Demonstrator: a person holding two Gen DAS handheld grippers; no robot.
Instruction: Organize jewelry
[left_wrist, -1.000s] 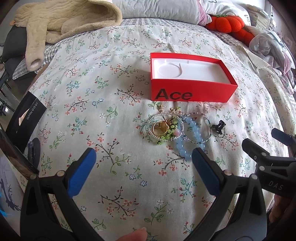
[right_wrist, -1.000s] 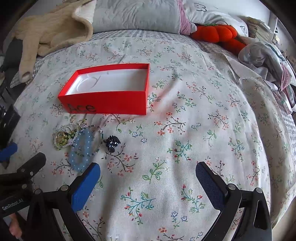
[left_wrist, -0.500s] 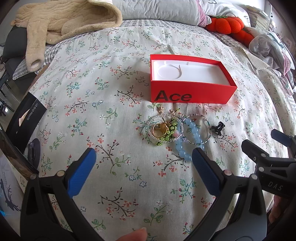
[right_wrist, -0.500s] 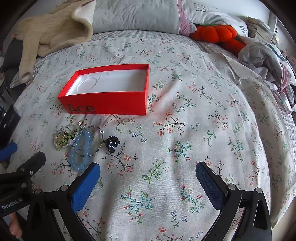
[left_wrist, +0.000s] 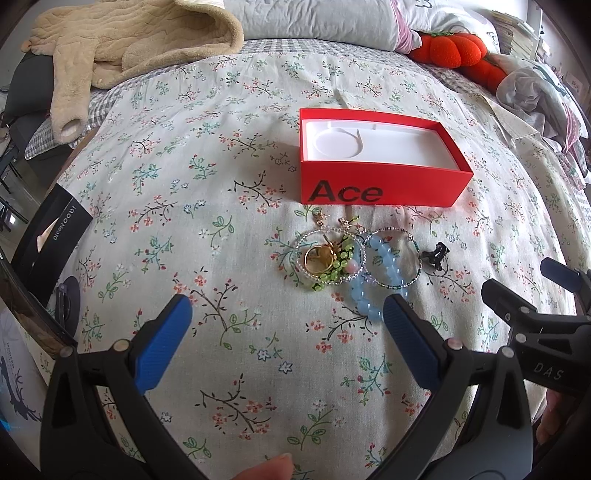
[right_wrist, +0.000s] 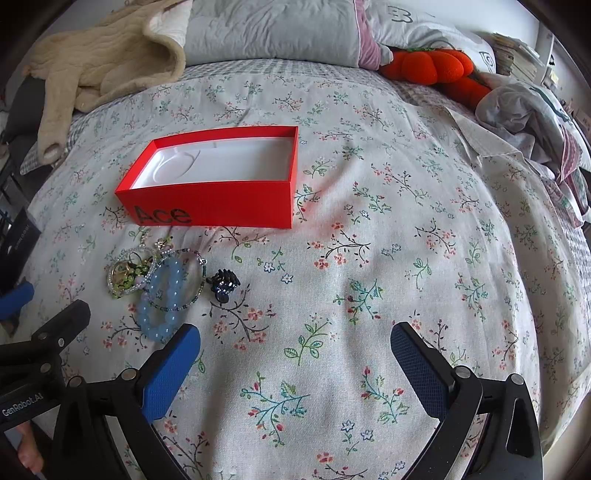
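Tangle is my worry: with both the left gripper (left_wrist: 286, 319) and right gripper (right_wrist: 295, 349) spread wide and empty, grabbing the blue bead bracelet (left_wrist: 373, 282) could drag neighbouring rings along.

Daylit bed (left_wrist: 229, 155) under floral sheet; grey pillow (right_wrist: 273, 33) at the head, beige fleece garment (left_wrist: 122, 40) far left, orange plush (right_wrist: 432, 66) far right.

Tangled bracelets (left_wrist: 354, 258) lie heaped just before the open red box (left_wrist: 376, 184).
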